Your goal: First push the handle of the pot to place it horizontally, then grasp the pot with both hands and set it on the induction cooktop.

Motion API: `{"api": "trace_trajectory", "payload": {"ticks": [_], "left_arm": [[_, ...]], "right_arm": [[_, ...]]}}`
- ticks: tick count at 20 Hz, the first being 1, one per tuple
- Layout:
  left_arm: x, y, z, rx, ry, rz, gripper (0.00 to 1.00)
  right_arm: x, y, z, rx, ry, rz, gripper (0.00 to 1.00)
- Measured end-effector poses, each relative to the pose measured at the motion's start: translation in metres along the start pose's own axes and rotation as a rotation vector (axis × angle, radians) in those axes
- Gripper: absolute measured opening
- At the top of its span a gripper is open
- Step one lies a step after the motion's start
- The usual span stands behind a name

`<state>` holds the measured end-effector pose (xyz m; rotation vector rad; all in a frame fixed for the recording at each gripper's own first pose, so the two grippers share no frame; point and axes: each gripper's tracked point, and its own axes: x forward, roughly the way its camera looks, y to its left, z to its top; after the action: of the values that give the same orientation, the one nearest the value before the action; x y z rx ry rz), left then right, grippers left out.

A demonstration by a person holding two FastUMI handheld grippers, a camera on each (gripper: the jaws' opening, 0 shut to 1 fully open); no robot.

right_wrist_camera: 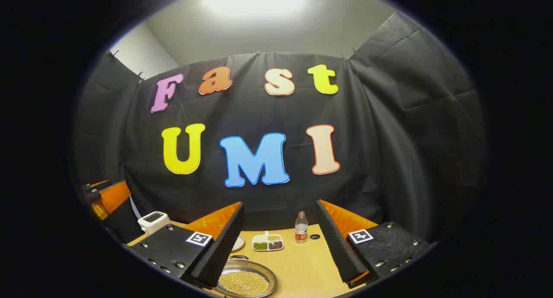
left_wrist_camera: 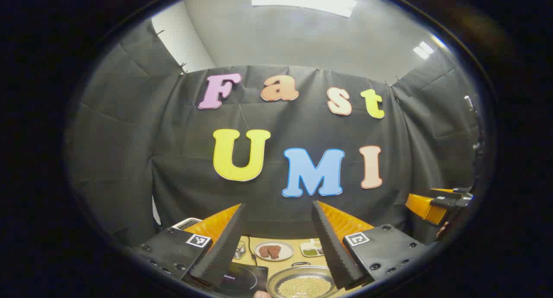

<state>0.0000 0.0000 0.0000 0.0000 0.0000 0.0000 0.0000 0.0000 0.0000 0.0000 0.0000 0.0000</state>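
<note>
Left gripper view: held the left gripper (left_wrist_camera: 278,246) high above the wooden table (left_wrist_camera: 298,259), two ribbed wedge-shaped fingers spread wide, pinching nothing. Between and below them sat one round, shallow metal pot (left_wrist_camera: 302,283) at the near edge of the table, filled with small pale yellow beans. Showed a thin curved handle (left_wrist_camera: 301,264) at the pot's far rim, toward the cloth wall; could not tell the long axis beyond that. Just left of the pot lay one flat, glossy black induction cooktop (left_wrist_camera: 242,277), partly hidden by the left finger. Farther back stood one round plate (left_wrist_camera: 273,251) with two brown pieces on it, and one small white tray (left_wrist_camera: 312,248) holding something green. At the right edge hung the right gripper (left_wrist_camera: 445,201), too blurred and cropped to read.

Right gripper view: held the right gripper (right_wrist_camera: 281,248) equally high, fingers parted, gripping nothing. Same pot (right_wrist_camera: 246,280) low and left, beside the left finger, its loop handle (right_wrist_camera: 239,258) on the far rim. Beyond lay one white tray (right_wrist_camera: 268,242) with three compartments of green, pale and dark grains, one clear plastic bottle (right_wrist_camera: 301,227) standing upright, one white boxy appliance (right_wrist_camera: 152,221) at the left.
</note>
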Motion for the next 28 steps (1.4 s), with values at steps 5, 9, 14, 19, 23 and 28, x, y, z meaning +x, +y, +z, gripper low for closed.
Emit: {"api": "trace_trajectory", "payload": {"ticks": [5, 9, 14, 19, 23, 28], "left_arm": [[0.0, 0.003, 0.006, 0.025, -0.008, 0.022, 0.99], [0.002, 0.008, -0.003, 0.015, 0.02, 0.039, 0.95], [0.003, 0.015, -0.005, 0.008, 0.033, 0.066, 0.97], [-0.001, 0.018, -0.007, 0.013, 0.035, 0.078, 0.98], [-0.005, 0.017, -0.017, 0.002, 0.051, 0.068, 0.96], [-0.002, 0.021, -0.031, -0.005, 0.071, 0.05, 0.95]], "right_arm": [[0.012, 0.006, 0.001, 0.032, 0.017, 0.021, 1.0], [0.014, 0.013, 0.009, 0.026, -0.01, 0.037, 0.99], [0.017, 0.02, 0.005, 0.022, -0.001, 0.062, 0.99], [0.022, 0.024, 0.005, 0.018, -0.008, 0.076, 0.99], [0.016, 0.023, -0.005, 0.013, 0.012, 0.07, 0.99], [0.005, 0.021, -0.022, -0.012, 0.056, 0.064, 0.99]]}}
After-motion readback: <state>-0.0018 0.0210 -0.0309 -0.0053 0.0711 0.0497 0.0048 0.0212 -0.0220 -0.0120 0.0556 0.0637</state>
